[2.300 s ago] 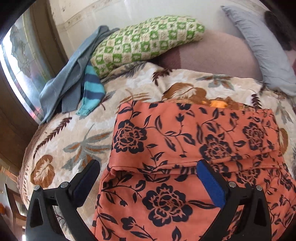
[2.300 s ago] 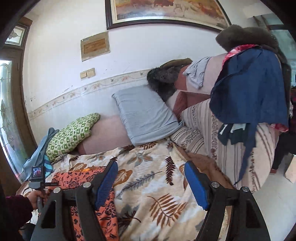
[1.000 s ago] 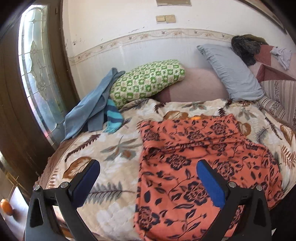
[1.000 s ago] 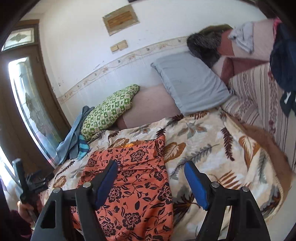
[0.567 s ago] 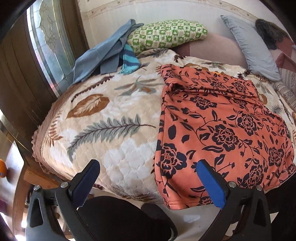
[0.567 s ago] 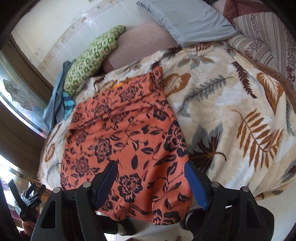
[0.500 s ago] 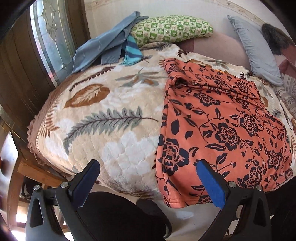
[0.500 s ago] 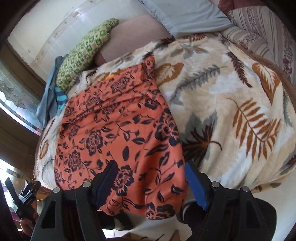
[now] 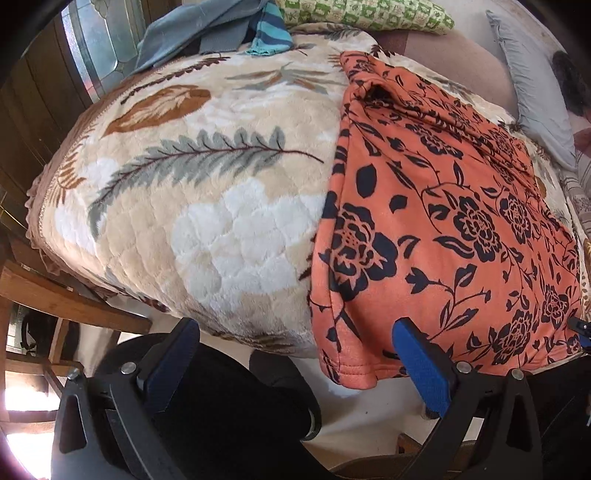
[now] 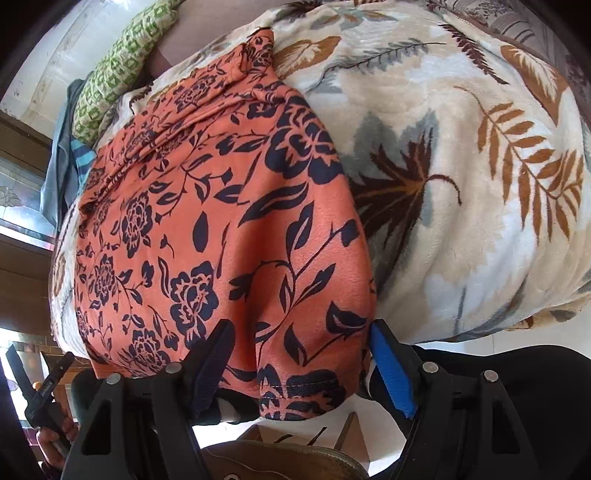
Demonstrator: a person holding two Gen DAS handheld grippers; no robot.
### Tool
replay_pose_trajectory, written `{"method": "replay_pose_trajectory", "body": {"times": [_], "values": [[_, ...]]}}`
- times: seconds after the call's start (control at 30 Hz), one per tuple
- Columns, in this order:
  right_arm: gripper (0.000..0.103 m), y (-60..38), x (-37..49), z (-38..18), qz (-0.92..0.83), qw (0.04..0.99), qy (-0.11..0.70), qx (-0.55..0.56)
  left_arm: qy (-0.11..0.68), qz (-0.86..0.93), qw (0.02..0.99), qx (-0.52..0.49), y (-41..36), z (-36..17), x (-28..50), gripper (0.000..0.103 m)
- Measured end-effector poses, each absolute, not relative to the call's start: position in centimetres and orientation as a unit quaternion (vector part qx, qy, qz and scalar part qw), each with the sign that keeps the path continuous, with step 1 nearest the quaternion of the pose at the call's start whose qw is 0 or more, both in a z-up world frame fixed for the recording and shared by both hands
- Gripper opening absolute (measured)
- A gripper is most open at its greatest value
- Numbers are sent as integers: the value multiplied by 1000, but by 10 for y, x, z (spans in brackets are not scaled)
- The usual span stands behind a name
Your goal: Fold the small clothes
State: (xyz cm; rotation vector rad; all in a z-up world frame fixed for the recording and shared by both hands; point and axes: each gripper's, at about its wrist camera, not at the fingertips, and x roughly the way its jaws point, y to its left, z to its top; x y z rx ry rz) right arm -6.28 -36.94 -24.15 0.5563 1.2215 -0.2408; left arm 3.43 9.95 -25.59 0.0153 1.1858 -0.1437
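An orange garment with dark flowers [image 9: 443, 229] lies spread on the leaf-patterned blanket [image 9: 207, 192], and its hem hangs over the bed's near edge. My left gripper [image 9: 295, 358] points steeply down at the hem's left corner and is open. That corner hangs between its fingers, close to the right blue pad [image 9: 421, 362]. In the right wrist view the garment [image 10: 229, 229] fills the left half. My right gripper [image 10: 301, 363] is open, with the hem's right corner between its pads, which do not press on it.
A green checked pillow [image 9: 362, 14], grey-blue clothes [image 9: 192, 33] and a grey pillow [image 9: 532, 74] lie at the far side. A wooden bed frame [image 9: 66, 299] and a window stand at left. The person's dark trousers [image 9: 229, 413] are below the bed edge.
Both grippers have sunk and tipped downward, from looking across the bed to looking at its near edge. The garment's hanging corners now sit between their fingers. The garment has not moved.
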Motion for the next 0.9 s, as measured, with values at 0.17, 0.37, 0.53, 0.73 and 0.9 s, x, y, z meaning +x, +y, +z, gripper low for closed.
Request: {"method": "replay_pose_trajectory", "body": {"times": [0.17, 0.37, 0.53, 0.73, 0.9], "values": [[77, -370, -62, -253, -115, 768, 573, 263, 585, -83, 807, -13, 89, -278, 39, 98], [77, -376, -66, -255, -102, 771, 567, 272, 626, -116, 771, -10, 81, -305, 38, 48], [49, -369, -68, -256, -96, 777, 581, 223, 626, -144, 766, -38, 87, -306, 34, 22], [13, -381, -79, -246, -88, 776, 582, 227, 614, -164, 772, -29, 90, -291, 30, 10], [11, -390, -89, -226, -57, 783, 562, 260, 597, -185, 780, -32, 95, -265, 25, 9]]}}
